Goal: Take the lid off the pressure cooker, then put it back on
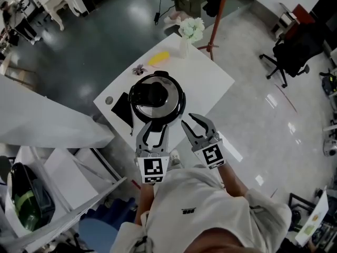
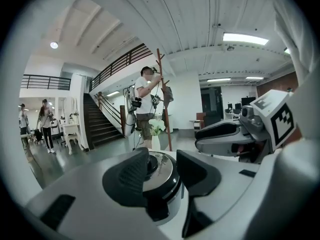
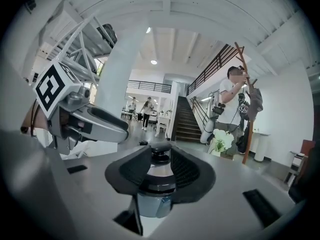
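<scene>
The pressure cooker (image 1: 156, 96), steel with a black lid handle, stands closed on the white table (image 1: 210, 83). Both grippers hover side by side just short of its near rim. My left gripper (image 1: 153, 128) points at the cooker (image 2: 161, 165); its jaws (image 2: 163, 175) are drawn in with nothing between them. My right gripper (image 1: 194, 123) is beside it, and its jaws (image 3: 161, 171) stand as narrow, framing the lid knob (image 3: 160, 156) beyond without touching it. Each gripper shows in the other's view: the right gripper (image 2: 225, 136), the left gripper (image 3: 95, 121).
On the table's far end are a vase of white flowers (image 1: 190, 33), a yellow object (image 1: 158, 58) and a small dark trinket (image 1: 139, 69). A black pad (image 1: 122, 107) lies left of the cooker. A person (image 2: 146, 104) stands by a coat rack (image 1: 216, 20) beyond the table.
</scene>
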`<state>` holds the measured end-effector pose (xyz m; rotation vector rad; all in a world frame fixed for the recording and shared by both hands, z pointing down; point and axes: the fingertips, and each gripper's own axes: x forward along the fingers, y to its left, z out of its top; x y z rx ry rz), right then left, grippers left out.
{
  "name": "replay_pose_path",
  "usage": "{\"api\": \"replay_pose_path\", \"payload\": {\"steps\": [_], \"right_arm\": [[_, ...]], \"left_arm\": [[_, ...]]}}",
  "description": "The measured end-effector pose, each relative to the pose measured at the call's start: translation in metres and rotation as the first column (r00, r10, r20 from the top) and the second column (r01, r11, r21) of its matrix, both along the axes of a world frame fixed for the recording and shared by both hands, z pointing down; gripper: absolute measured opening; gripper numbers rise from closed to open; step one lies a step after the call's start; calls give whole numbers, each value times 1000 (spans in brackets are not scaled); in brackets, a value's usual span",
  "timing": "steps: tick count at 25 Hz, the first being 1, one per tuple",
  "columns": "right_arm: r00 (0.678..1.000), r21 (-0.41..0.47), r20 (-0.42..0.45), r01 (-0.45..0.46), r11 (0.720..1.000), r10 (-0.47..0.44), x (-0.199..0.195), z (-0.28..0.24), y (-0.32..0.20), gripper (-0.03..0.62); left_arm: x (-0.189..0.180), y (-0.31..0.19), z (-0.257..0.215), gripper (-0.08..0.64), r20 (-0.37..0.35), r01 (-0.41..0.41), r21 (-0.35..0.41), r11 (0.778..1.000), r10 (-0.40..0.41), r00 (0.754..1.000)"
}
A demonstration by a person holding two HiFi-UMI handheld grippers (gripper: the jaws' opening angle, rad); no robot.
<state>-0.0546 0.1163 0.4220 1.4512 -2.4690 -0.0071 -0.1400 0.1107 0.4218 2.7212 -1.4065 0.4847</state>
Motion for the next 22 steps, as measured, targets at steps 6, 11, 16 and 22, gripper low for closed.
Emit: {"api": "replay_pose_path", "payload": {"steps": [6,11,16,22], "right_arm": [[1000,7,-16,-4,1000,4,-7,6,-33,124],[1000,-38,-23,-14,999,13,-11,11,-49,124],[999,-32,-35,-9,999,8,-10,15,-65,124],[999,-63,-31,2,998,-4,-8,21,-79,124]], "left_arm": [[-8,-36,10,196,-2,-10,-34,999,10,1000],[-7,-57,14,213,3,-23,-58,998,24,1000],[-6,-74,21,225,4,-20,-91,996,21,1000],[-1,-92,33,262,17,-5,-144,990,8,1000]]}}
